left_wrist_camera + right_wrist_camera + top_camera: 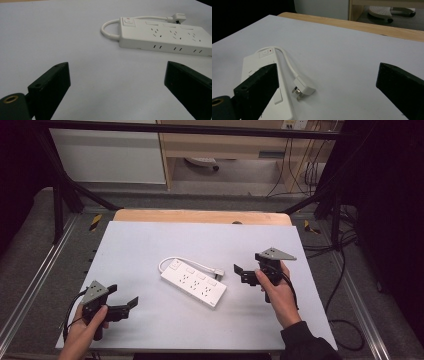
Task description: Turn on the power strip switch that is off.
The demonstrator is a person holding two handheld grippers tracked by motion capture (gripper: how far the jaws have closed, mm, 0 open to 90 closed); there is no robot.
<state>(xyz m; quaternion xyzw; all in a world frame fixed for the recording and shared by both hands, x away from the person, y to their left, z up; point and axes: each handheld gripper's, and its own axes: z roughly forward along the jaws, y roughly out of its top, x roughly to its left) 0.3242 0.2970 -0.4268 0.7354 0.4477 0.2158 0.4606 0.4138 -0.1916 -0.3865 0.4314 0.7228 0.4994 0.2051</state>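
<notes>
White power strip [193, 283], short looped cord, plug [303, 87] lying alongside

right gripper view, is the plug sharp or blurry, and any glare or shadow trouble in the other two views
Right gripper view: the plug is fairly sharp, while the near jaws are soft. Left gripper view: the power strip is evenly lit, with soft shadows and no glare. High view: the table is bright, its surroundings very dark.
</notes>
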